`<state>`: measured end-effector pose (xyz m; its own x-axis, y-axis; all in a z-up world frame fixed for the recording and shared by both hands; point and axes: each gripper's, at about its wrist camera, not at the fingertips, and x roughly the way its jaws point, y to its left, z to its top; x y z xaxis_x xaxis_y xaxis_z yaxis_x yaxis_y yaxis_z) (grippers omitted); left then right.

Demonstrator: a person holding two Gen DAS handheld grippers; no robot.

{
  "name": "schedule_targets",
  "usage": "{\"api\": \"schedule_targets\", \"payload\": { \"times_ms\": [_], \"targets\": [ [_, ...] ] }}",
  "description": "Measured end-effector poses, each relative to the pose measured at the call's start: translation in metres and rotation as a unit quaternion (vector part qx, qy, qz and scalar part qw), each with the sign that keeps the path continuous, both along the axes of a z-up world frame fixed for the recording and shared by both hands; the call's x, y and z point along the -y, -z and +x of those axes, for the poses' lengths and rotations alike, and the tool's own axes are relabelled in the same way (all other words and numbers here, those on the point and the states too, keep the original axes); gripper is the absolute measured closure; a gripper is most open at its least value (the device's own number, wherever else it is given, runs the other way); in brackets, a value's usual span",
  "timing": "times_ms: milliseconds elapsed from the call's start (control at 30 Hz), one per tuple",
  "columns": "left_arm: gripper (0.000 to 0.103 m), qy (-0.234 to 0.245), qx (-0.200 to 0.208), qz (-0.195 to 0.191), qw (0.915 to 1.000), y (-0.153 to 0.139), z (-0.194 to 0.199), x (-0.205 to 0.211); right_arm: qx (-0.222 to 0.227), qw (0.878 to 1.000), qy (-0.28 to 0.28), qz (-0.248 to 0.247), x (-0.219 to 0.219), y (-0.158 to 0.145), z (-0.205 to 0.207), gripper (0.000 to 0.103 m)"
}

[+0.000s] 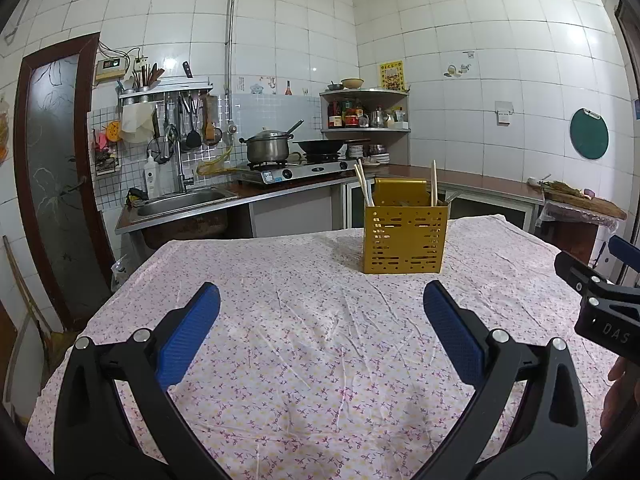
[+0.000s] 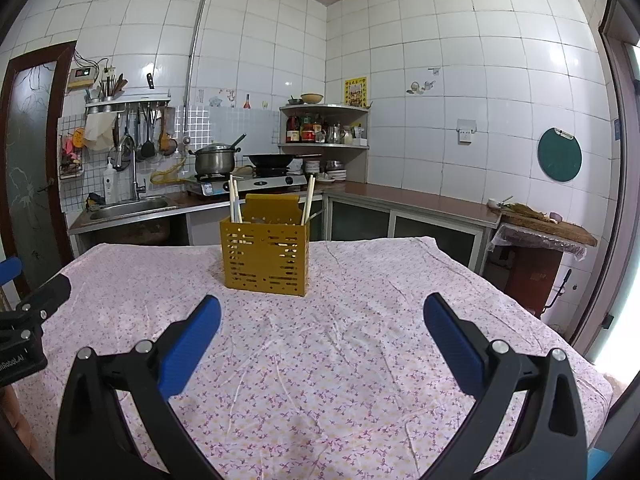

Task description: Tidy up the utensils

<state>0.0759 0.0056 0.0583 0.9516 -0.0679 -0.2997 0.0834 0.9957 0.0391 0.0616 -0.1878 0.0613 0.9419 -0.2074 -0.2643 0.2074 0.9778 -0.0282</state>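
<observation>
Both claws — left claw (image 1: 320, 300), right claw (image 2: 320, 312) — spread wide over the floral-clothed tabletop (image 1: 300, 360); a perforated yellow metal utensil caddy (image 1: 404, 240) stands far, white-tiled kitchen wall (image 1: 288, 20) beyond.

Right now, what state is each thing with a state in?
left gripper: open, empty, above the cloth
right gripper: open, empty, above the cloth
yellow utensil holder: upright on the floral tablecloth
chopsticks: standing in the holder, leaning
pot: lidded, on the stove

Both wrist views low over table (image 1: 304, 360), facing kitchen corner; shared: yellow utensil holder (image 1: 404, 240), stove counter (image 2: 400, 194).
</observation>
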Motion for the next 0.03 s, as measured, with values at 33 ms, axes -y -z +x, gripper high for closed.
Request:
{"api": "schedule_targets", "payload": {
  "times_ms": [33],
  "targets": [
    [0.005, 0.0, -0.001, -0.001, 1.0, -0.0004, 0.0005, -0.0001, 0.0, 1.0, 0.0, 0.0, 0.0002, 0.0001, 0.0003, 0.004]
  ]
}}
